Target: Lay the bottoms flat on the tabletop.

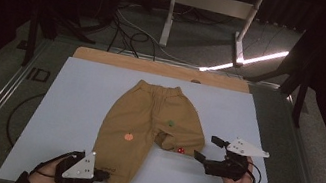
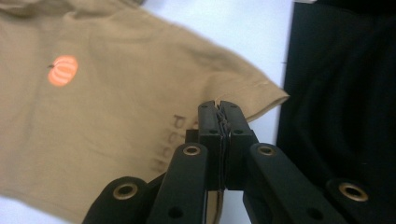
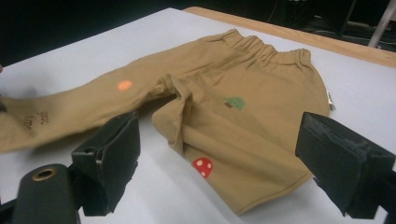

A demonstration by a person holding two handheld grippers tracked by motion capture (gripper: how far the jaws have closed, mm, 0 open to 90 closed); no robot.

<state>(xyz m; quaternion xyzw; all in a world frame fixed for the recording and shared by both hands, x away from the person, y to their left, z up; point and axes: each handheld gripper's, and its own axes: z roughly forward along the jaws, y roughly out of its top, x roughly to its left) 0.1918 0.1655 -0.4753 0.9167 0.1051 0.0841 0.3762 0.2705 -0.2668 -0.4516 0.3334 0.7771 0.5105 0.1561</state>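
A pair of tan trousers (image 1: 149, 129) is laid flat in the middle of the white board (image 1: 72, 106), waistband away from the person, one leg stretched long and the other folded up short. Small prints are seen on the cloth: an orange pumpkin (image 2: 62, 70), a green tree (image 3: 235, 102) and a red mushroom (image 3: 202, 167). The left gripper (image 2: 219, 114) is pinched closed on the hem of the long leg. The right gripper (image 3: 219, 163) is held wide apart just beside the folded leg, touching nothing. Dark lettering near the hem is made out in the left gripper view.
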